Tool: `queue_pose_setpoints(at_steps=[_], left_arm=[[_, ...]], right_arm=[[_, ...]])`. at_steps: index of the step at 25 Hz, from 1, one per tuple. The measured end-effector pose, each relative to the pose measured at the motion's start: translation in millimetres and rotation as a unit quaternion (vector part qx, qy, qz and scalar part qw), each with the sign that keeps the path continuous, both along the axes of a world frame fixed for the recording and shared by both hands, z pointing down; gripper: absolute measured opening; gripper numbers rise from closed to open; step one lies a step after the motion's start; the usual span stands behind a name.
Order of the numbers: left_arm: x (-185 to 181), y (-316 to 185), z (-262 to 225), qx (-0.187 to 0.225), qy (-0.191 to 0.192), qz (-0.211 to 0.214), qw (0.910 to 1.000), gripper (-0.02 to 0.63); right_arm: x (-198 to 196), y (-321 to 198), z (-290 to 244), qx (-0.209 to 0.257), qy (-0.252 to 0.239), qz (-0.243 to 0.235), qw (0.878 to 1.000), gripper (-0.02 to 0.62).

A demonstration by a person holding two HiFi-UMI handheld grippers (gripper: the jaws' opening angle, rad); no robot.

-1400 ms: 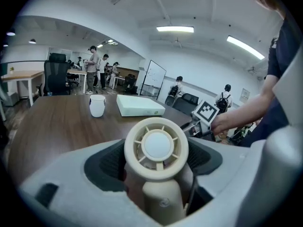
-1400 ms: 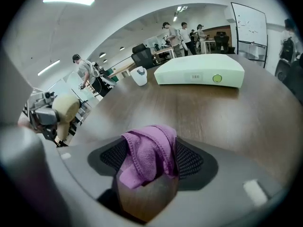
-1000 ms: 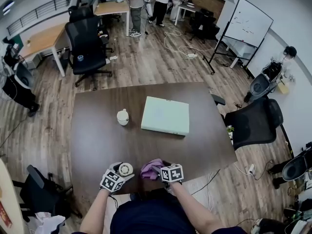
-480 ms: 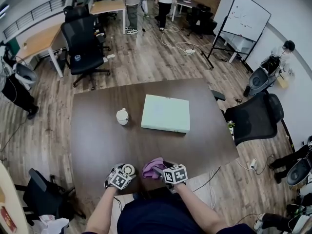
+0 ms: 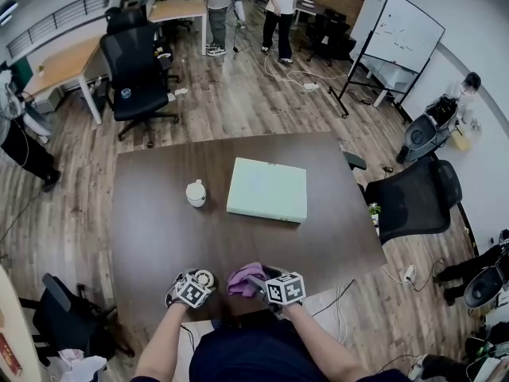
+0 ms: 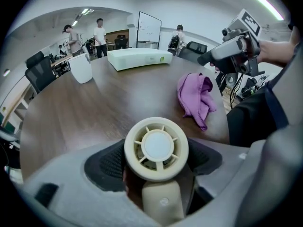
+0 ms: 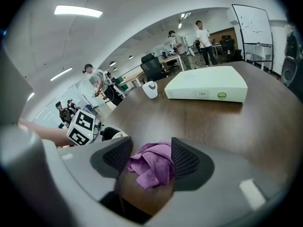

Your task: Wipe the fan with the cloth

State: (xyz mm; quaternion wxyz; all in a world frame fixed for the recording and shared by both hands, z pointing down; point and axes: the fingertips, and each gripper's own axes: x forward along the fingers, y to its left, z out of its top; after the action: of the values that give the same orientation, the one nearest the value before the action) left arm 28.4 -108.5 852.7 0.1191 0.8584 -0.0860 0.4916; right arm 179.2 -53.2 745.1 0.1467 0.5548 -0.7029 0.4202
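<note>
Cream fan (image 6: pixel 156 148), purple cloth (image 7: pixel 151 164), dark brown table (image 5: pixel 159 221), pale green box (image 5: pixel 268 189).

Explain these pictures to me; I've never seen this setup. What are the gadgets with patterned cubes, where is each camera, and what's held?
No robot here: a person holds a two-jaw gripper in each hand. The wide picture comes from a camera on the person's head, looking down; the other two come from cameras riding on the grippers, looking along their jaws. On the dark table sit a white cup and a pale green box. The left gripper clamps a cream fan in its jaws. The right gripper has just been closing its jaws around a purple cloth lying on the table, apparently not yet pinching it.
</note>
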Motion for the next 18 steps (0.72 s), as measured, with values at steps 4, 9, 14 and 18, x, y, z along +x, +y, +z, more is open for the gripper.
queue_pose_setpoints(at_steps=[4, 9, 14, 18], left_arm=[[0, 1, 3, 0.011, -0.01, 0.01, 0.9998, 0.38], [-1, 4, 6, 0.013, -0.013, 0.011, 0.9998, 0.38], [-2, 5, 4, 0.006, -0.015, 0.004, 0.9999, 0.38], [-3, 5, -3, -0.003, -0.009, -0.01, 0.9999, 0.405]], right_arm=[[5, 0, -4, 0.0, -0.004, -0.001, 1.0, 0.279], [7, 3, -4, 0.01, -0.005, 0.0, 1.0, 0.282], [9, 8, -6, 0.009, -0.002, -0.005, 1.0, 0.288], [11, 11, -6, 0.005, -0.002, -0.006, 1.0, 0.298]])
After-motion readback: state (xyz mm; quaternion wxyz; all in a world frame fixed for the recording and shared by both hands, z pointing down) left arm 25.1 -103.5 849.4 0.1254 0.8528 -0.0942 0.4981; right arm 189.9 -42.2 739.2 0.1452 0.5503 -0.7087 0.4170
